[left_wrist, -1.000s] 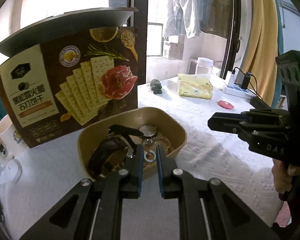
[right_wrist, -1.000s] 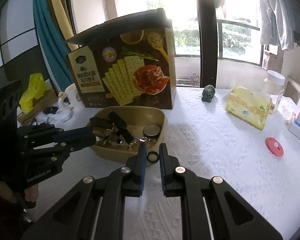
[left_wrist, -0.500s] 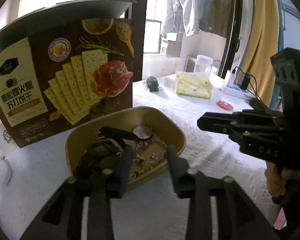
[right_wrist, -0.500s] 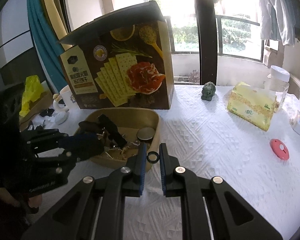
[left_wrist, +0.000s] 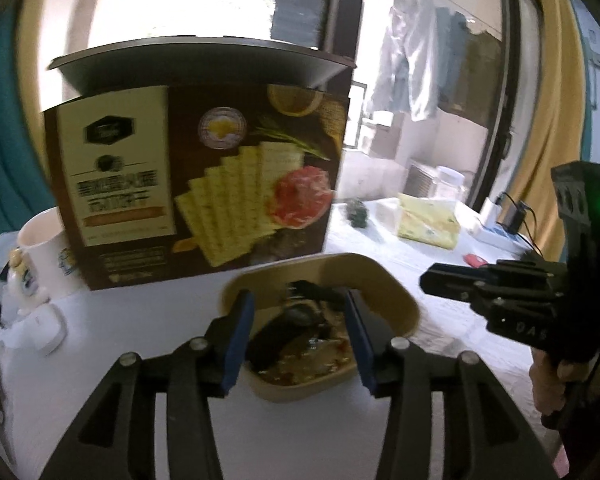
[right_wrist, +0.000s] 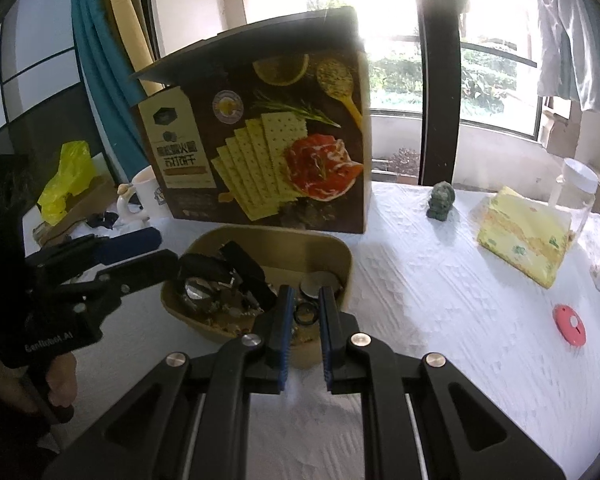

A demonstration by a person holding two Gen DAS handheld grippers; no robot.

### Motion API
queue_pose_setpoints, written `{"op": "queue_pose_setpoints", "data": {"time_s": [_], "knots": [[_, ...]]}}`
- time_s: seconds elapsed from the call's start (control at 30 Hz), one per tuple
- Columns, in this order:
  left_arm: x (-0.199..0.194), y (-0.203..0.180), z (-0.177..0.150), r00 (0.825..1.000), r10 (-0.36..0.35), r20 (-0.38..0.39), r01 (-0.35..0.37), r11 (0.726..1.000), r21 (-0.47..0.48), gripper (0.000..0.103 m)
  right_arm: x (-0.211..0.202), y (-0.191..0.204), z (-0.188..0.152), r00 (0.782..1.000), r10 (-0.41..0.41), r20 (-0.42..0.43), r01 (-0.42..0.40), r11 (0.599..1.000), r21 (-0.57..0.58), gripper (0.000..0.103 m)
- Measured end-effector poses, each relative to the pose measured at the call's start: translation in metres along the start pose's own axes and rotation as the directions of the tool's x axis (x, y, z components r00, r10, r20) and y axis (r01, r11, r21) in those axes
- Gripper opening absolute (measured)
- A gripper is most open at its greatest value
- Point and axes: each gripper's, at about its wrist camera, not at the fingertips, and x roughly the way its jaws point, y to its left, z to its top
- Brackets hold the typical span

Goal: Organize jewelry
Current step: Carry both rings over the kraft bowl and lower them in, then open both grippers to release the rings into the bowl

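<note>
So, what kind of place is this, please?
Probably a home, near a balcony window: laundry hangs by the glass, and a cracker box and mug share the cloth-covered table.

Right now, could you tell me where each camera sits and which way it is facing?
Left wrist: on the left gripper, open, looking across the tan bowl of jewelry toward the cracker box; the right gripper enters at right.
Right wrist: on the right gripper, pinching a small ring, facing the same bowl and box; the left gripper shows at left.
Shared: bowl, box, white tablecloth.
</note>
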Motion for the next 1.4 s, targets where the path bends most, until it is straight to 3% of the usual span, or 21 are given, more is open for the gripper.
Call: {"op": "queue_pose_setpoints", "data": {"time_s": [0.5,0.77,0.87,1.4], "knots": [[0.006,0.056,-0.011,0.996,0.083,-0.022,-0.085,0.990,-0.108,0.053,0.037,0.012,0.016,0.999,-0.015,-0.033,0.014,1.000,-0.001,0.012],[0.007,0.055,-0.011,0.998,0.065,-0.024,-0.067,0.991,-0.116,0.054,0.045,0.010,0.019,0.998,-0.036,-0.056,0.037,0.999,0.012,0.013],[0.003,0.052,-0.010,0.998,0.066,-0.016,-0.067,0.992,-0.107,0.054,0.046,0.012,0.019,0.997,-0.047,-0.066,0.048,0.999,0.008,0.022],[-0.039,0.029,-0.016,0.997,0.070,0.006,-0.070,0.995,-0.072,0.054,-0.001,0.025,0.006,0.999,-0.048,-0.025,0.048,0.999,0.006,0.029]]}}
